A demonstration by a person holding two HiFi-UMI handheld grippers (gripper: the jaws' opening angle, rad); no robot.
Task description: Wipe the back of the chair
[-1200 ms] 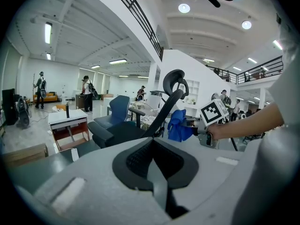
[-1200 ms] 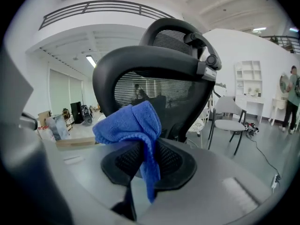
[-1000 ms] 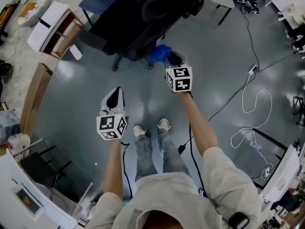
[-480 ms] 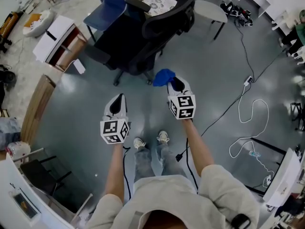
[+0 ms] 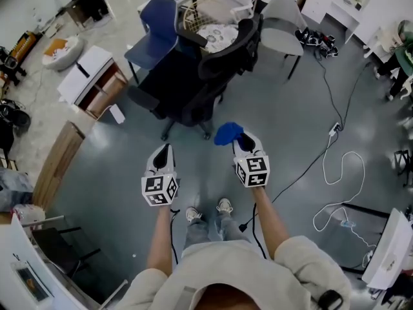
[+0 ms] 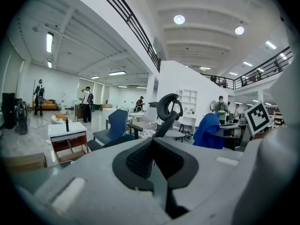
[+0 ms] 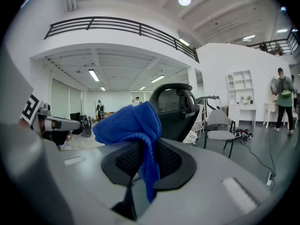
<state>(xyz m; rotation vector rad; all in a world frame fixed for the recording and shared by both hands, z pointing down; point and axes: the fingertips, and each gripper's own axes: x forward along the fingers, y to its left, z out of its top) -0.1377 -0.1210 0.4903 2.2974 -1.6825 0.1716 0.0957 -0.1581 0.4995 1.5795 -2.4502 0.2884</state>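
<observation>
The black office chair [image 5: 193, 76] stands on the grey floor ahead of me, its mesh back [image 5: 227, 44] turned toward me. It shows again in the right gripper view as the chair back [image 7: 174, 109], and in the left gripper view as a smaller chair [image 6: 168, 112]. My right gripper [image 5: 242, 142] is shut on a bunched blue cloth [image 5: 227, 133], which hangs over the jaws as cloth [image 7: 133, 125]. It is held apart from the chair, short of its wheeled base. My left gripper [image 5: 161, 155] hovers to the left, jaws closed on nothing.
A blue chair [image 5: 153, 24] and a grey chair [image 5: 284, 15] stand behind the black one. A white low cabinet [image 5: 90, 70] and a wooden board [image 5: 55, 166] lie left. Cables [image 5: 335, 147] trail on the floor right. My feet [image 5: 206, 208] are below the grippers.
Both grippers have drawn back from the chair toward my body, the right one still carrying the cloth. The chair now sits farther off and more of the room shows.
</observation>
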